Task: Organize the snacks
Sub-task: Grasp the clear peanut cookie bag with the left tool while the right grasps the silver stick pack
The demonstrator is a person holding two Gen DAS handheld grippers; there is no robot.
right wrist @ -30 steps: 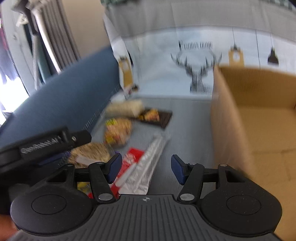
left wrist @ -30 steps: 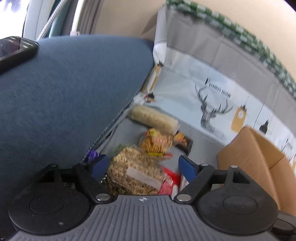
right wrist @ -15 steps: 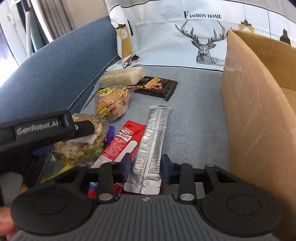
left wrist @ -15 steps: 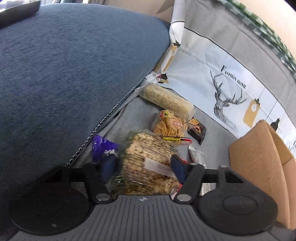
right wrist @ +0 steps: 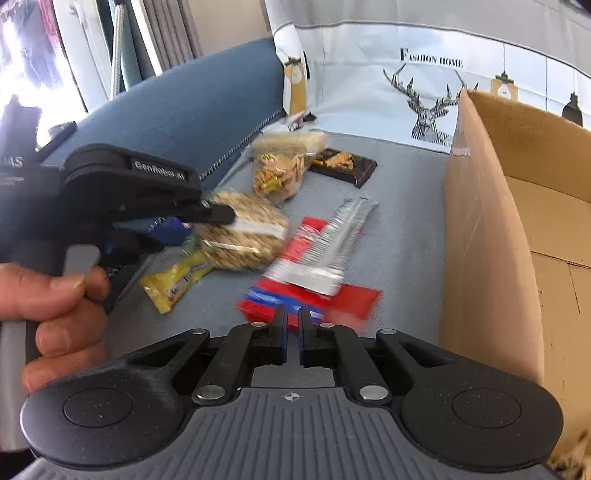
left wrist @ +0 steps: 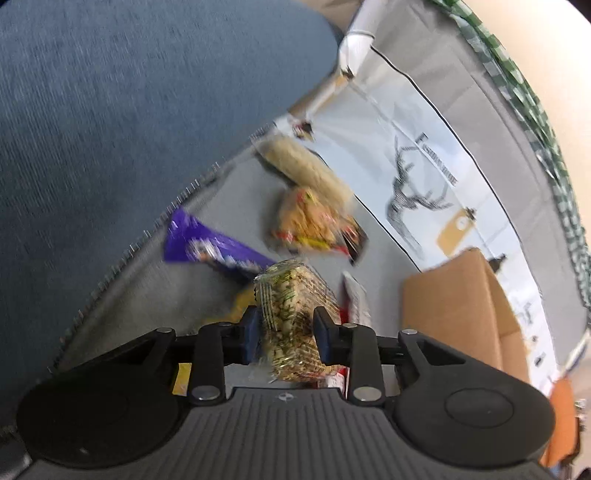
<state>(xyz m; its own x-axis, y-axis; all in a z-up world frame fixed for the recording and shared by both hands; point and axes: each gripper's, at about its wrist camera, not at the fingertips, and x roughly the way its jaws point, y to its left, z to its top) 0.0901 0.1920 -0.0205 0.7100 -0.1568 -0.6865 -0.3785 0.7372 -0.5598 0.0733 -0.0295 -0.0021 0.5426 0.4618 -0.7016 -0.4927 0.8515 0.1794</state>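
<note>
A deer-printed cloth (right wrist: 424,96) is being draped behind a blue cushion (right wrist: 192,107); curtains (right wrist: 162,33) are being lit by daylight.

Each tool (right wrist: 292,334) is black with blue pads, silver pivot screws and a ribbed grey housing; the other tool (right wrist: 162,206) reads "GenRobot.AI".

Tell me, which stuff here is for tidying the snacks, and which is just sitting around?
For the job: grain cracker pack, silver packet, red packet, yellow packet, purple wrapper, orange snack bag, dark bar, cardboard box.
Just there: blue sofa arm, deer-print cloth, curtains.
</note>
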